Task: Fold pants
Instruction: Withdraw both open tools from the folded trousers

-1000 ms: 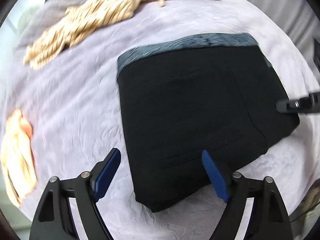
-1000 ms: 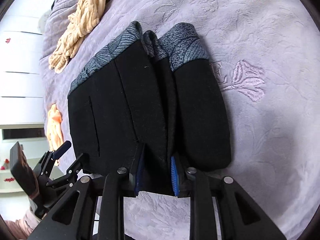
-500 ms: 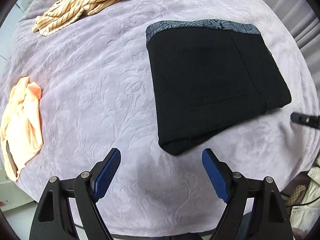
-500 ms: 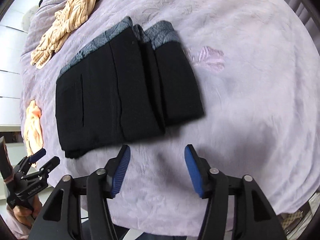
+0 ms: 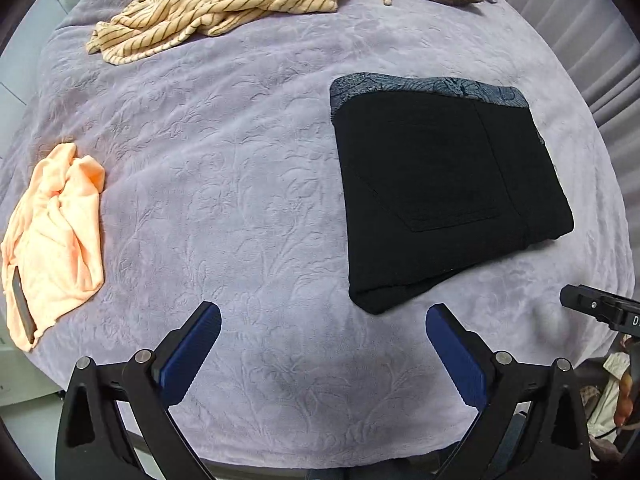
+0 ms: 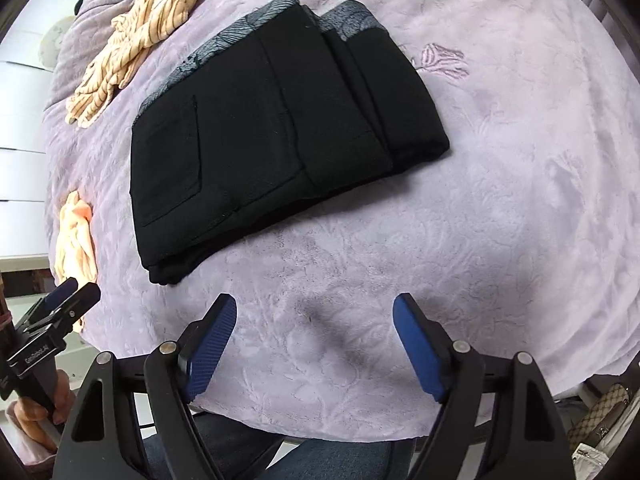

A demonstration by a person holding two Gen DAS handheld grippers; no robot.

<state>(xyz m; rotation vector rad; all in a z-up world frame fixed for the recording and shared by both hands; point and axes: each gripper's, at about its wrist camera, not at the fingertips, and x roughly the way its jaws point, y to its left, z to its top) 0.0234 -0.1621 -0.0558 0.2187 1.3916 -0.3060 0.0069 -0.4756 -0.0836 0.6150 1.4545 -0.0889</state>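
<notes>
An orange cloth (image 5: 56,236) lies at the left edge of a lavender bed (image 5: 224,184), a striped garment (image 5: 224,0) at the far side. The left gripper (image 5: 323,332) and right gripper (image 6: 314,322) hover spread and empty, jaws just opened wider. The black pants (image 5: 440,184), folded flat, rest on the bed right of centre.

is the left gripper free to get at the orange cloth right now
Probably yes. The left gripper is open and empty, its jaws having just opened wider, and only bare purple bedspread lies between it and the orange cloth; the folded black pants sit on the other side.
</notes>
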